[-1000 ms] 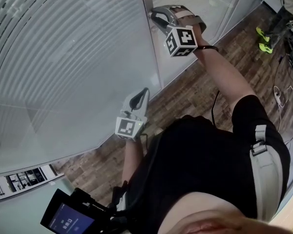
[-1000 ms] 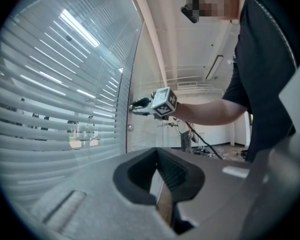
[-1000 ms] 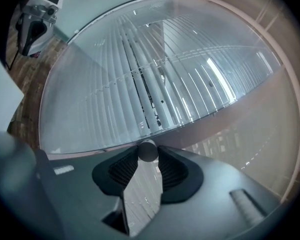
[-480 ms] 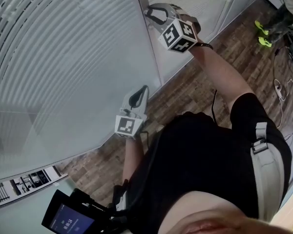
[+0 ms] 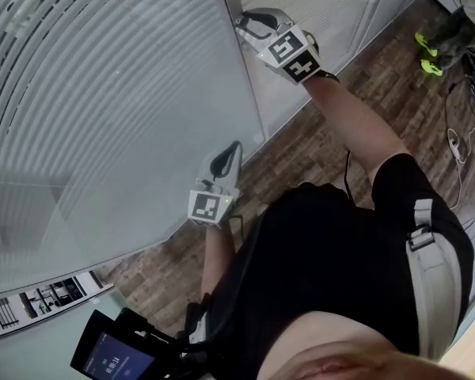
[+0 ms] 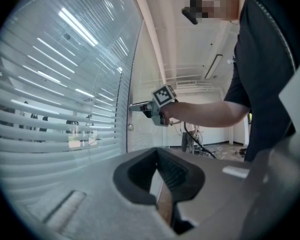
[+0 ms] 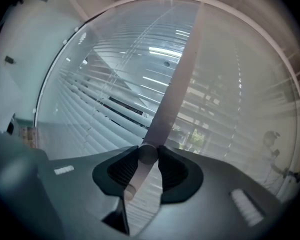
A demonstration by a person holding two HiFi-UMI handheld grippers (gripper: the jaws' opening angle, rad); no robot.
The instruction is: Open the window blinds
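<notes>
Window blinds (image 5: 103, 93): horizontal slats behind glass, left of frame post (image 5: 241, 62). Round knob (image 7: 148, 154): on frame post, clamped between pads of right gripper (image 5: 250, 24). Left gripper (image 5: 234, 150): below frame post, near glass, jaws together, empty.

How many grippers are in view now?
2. Right gripper raised at the window frame, clamped on the blind knob; left gripper lower beside the glass, shut, empty.

I'm getting bright, even light. Strip-light reflections streak the glass (image 6: 77, 26) over the blinds (image 6: 40, 121). Heavy fisheye bend, black vignetted corners in both gripper views. Right gripper view hazy, near parts soft.
</notes>
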